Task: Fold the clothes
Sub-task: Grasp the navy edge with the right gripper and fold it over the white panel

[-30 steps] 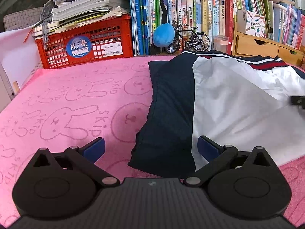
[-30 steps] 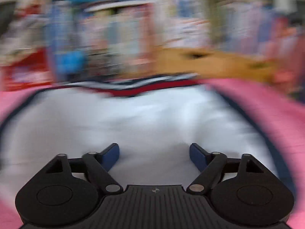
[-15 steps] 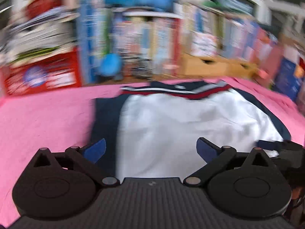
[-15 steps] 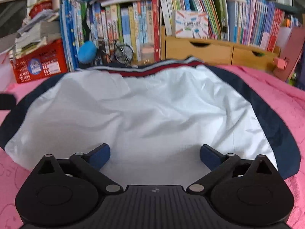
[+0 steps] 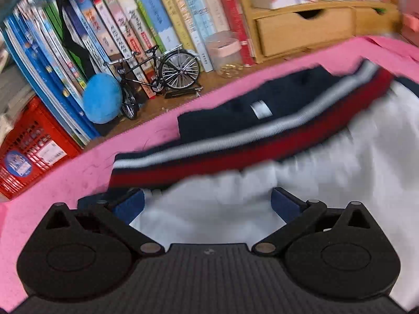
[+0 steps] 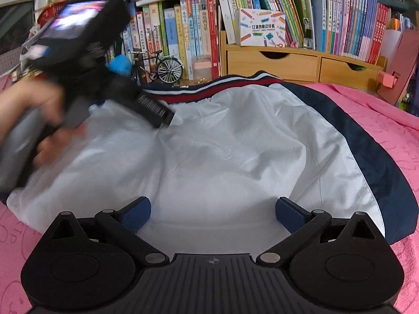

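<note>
A white jacket (image 6: 230, 151) with navy sides and a red, white and navy striped hem lies spread on the pink towel (image 6: 387, 130). My right gripper (image 6: 213, 213) is open and empty, low over the jacket's near white edge. My left gripper (image 5: 207, 204) is open and empty over the white fabric (image 5: 327, 172), close to the striped hem (image 5: 235, 151) at the jacket's far left. The left gripper's body, held in a hand, also shows in the right wrist view (image 6: 86, 60) over the jacket's far left part.
Behind the towel stand books (image 6: 183, 31), a model bicycle (image 6: 159, 65), a blue ball (image 5: 102, 98), a clear jar (image 5: 225, 52), wooden drawers (image 6: 301, 62) and a red crate (image 5: 28, 149). Pink towel lies bare to the jacket's right.
My left gripper has swung from the jacket's left navy side forward to the striped hem at the far end. My right gripper has drawn back to the jacket's near edge.
</note>
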A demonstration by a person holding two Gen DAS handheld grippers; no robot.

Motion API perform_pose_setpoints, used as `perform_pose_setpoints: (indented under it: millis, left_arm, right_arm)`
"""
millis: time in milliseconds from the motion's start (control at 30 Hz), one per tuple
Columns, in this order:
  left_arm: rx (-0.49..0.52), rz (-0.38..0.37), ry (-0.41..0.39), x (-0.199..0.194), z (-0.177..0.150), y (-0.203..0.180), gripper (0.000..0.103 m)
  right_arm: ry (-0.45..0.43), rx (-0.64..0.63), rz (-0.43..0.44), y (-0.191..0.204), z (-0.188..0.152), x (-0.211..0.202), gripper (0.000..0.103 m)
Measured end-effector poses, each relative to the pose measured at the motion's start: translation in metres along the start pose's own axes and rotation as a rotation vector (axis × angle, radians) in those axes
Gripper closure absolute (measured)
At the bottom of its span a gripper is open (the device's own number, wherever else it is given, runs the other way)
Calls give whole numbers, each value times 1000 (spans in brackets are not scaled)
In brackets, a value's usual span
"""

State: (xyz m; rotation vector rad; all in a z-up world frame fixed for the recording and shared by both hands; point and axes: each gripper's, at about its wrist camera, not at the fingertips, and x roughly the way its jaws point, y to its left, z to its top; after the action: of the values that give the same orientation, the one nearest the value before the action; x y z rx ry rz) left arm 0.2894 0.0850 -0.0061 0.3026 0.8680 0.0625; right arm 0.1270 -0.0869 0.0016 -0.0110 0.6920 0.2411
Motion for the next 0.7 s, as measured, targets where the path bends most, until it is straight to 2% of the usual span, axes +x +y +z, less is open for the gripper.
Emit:
perform_pose_setpoints:
  millis: [133,233,467,600,700]
  left_arm:
    - [-50,-32,21,16,15,5,0]
    - [-88,-42,16,20,13,9,0]
    - [-80,0,-21,13,10,4,0]
    - [-28,25,-49,-14,-11,17,1]
    - [-15,33,-98,-48,-42,25,1]
  right_arm:
    - [1,0,2,0,0,-1,0]
    - [1,0,3,1,0,-2,0]
    - [2,1,5,0,0,-2,0]
    - [3,3,5,-1,1,-1,0]
    - [4,3,6,-1,1,-1,0]
